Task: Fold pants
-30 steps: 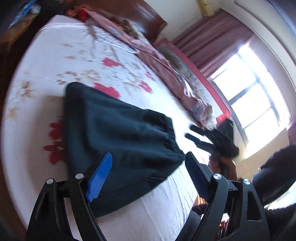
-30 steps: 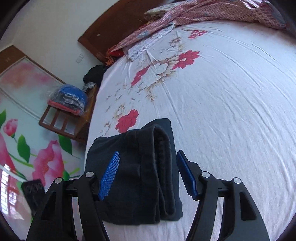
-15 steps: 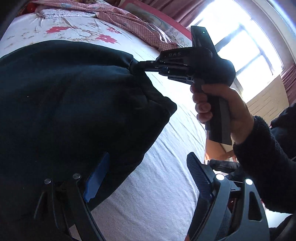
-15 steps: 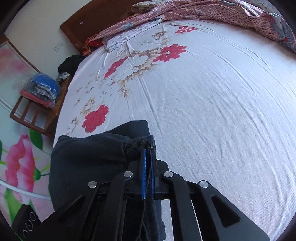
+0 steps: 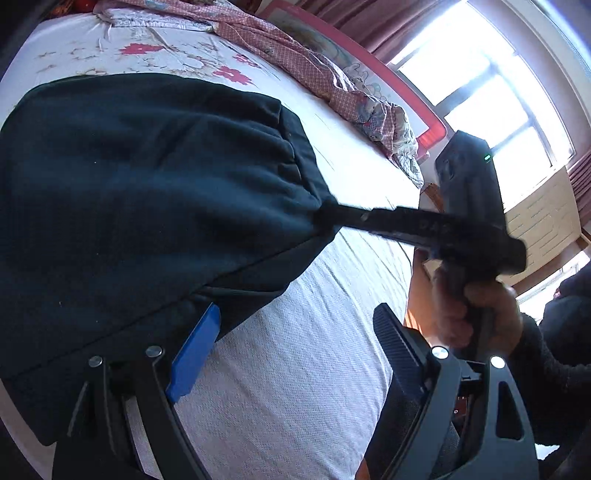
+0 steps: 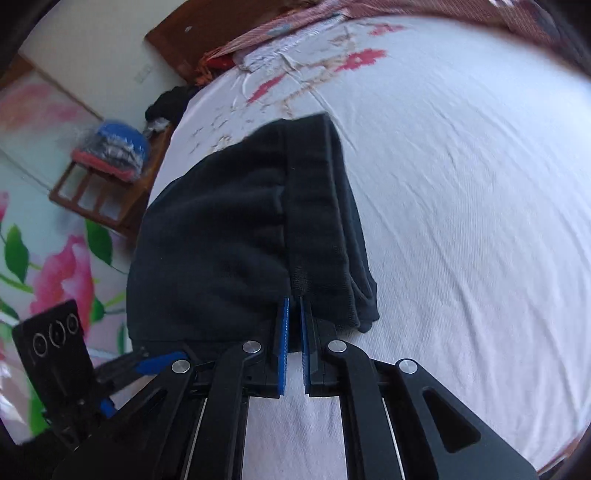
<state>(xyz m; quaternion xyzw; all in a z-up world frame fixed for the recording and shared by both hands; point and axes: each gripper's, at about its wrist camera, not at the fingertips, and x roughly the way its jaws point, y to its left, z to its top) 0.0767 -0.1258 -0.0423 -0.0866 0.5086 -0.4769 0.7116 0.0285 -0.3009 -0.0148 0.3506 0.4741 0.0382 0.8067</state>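
The dark navy pants lie folded on the white flowered bed sheet. My right gripper is shut on the elastic waistband edge of the pants and lifts that corner; it also shows in the left wrist view, pinching the cloth. My left gripper is open at the near edge of the pants, its blue left finger against the hem and its right finger over bare sheet. It also shows in the right wrist view.
A pink checked blanket lies along the far side of the bed. A wooden headboard and a wooden rack holding a bagged blue bundle stand past the bed. A bright window is at the right.
My right gripper closed on the waistband and pulled that corner up and toward me. My left gripper moved in close to the pants' near edge and stayed open.
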